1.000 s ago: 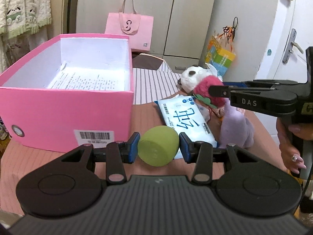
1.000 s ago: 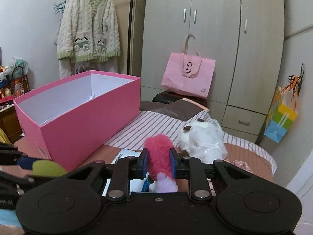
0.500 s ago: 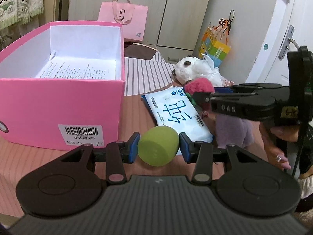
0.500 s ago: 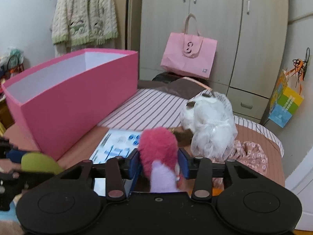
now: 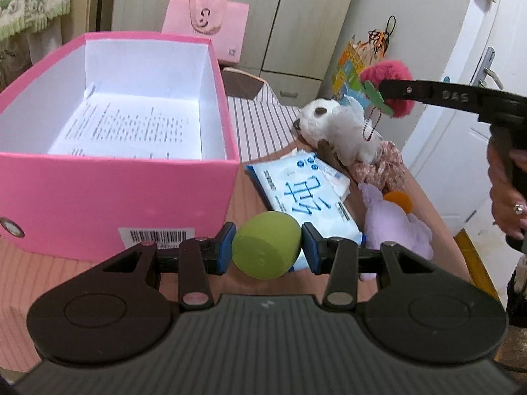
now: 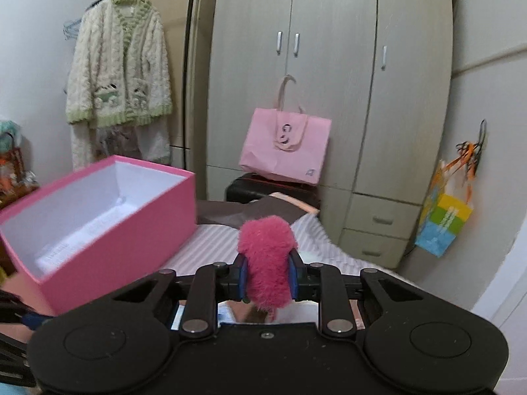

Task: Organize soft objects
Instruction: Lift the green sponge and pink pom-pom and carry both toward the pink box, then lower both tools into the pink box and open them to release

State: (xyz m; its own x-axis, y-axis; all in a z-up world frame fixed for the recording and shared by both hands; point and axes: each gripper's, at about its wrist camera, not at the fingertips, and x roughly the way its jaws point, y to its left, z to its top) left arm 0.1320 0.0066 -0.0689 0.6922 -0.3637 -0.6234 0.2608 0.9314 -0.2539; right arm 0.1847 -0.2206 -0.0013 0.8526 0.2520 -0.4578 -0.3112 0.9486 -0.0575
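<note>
Where box (image 5: 115,191) and tissues (image 5: 306,194) meet, sponge (image 5: 266,245)-laden left tool (image 5: 268,251).

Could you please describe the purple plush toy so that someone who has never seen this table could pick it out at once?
Start from the big pink box and move right past the blue-and-white wipes pack flat beside it. Just right of the pack, at the table's near edge, lies the purple plush toy. It alone is lilac with an orange patch; the white plush dog lies farther back.
</note>
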